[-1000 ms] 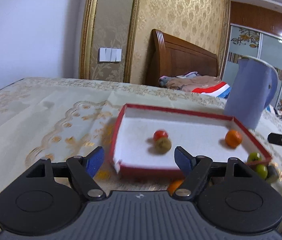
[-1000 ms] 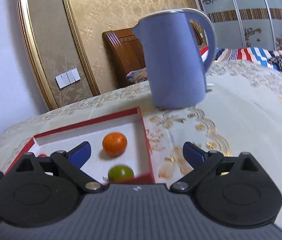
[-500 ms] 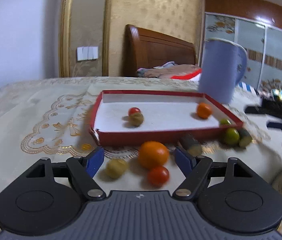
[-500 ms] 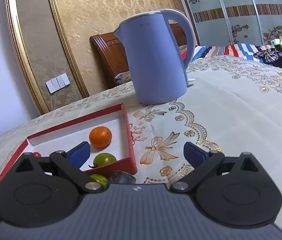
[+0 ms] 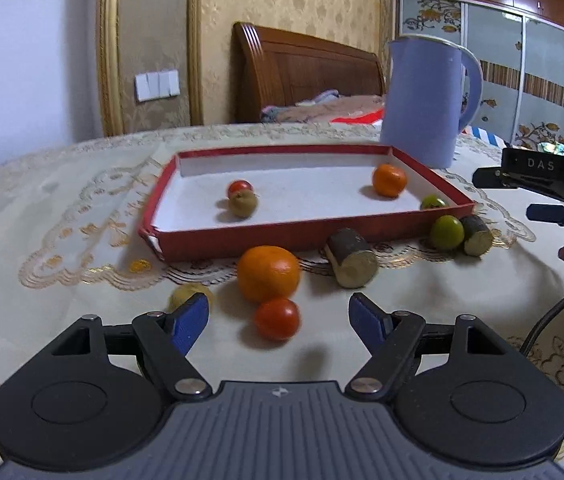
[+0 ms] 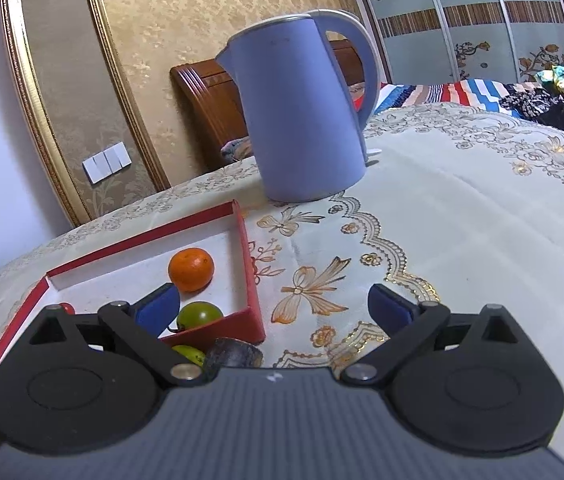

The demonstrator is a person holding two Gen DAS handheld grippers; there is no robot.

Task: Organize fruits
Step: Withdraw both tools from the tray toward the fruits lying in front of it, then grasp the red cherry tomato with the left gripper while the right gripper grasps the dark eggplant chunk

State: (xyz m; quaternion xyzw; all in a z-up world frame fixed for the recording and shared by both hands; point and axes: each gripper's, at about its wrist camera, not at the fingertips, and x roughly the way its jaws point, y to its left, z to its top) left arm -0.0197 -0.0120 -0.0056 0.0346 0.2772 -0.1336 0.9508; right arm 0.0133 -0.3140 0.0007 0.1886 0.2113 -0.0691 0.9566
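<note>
We are holding the left gripper (image 5: 278, 318) with jaws spread, gripping nothing; a red tomato (image 5: 277, 319) is sitting on the table (image 5: 62, 216) between the fingertips, untouched. Just beyond it a big orange (image 5: 268, 273) is lying, a yellowish fruit (image 5: 186, 294) beside the left finger. Two cut stem pieces (image 5: 352, 258) and a green fruit (image 5: 447, 232) are lying along the near edge of the red tray (image 5: 282, 236), which is holding a small orange (image 5: 389, 180) and three other fruits. We are keeping the right gripper (image 6: 274, 306) released too, over the tray's right corner, facing the blue kettle (image 6: 302, 112).
</note>
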